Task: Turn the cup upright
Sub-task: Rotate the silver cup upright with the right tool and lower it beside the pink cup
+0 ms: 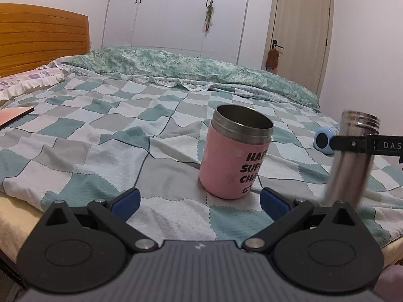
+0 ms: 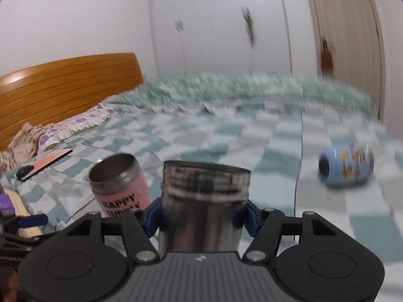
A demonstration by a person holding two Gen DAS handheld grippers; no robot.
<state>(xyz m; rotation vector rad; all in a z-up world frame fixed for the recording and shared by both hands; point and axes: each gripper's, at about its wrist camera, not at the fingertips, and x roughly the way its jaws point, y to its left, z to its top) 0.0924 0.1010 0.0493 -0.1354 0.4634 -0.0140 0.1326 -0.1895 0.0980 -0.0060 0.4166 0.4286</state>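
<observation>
A pink cup (image 1: 234,156) with black lettering stands upright on the checked bedspread, mouth up, just ahead of my left gripper (image 1: 200,201), which is open and empty. It also shows in the right wrist view (image 2: 121,183). My right gripper (image 2: 201,214) is shut on a steel cup (image 2: 204,201), mouth up, nearly upright. In the left wrist view the steel cup (image 1: 352,156) shows at the right, slightly tilted, clamped by the right gripper's black finger. A blue cup (image 2: 346,167) lies on its side at the right; it also shows in the left wrist view (image 1: 325,138).
The checked bedspread (image 1: 100,130) covers the bed, with a folded green quilt (image 1: 176,63) at the far side. A wooden headboard (image 1: 37,35) and pillow are at the left. A pink book (image 1: 12,117) lies at the left edge. A wardrobe and door stand behind.
</observation>
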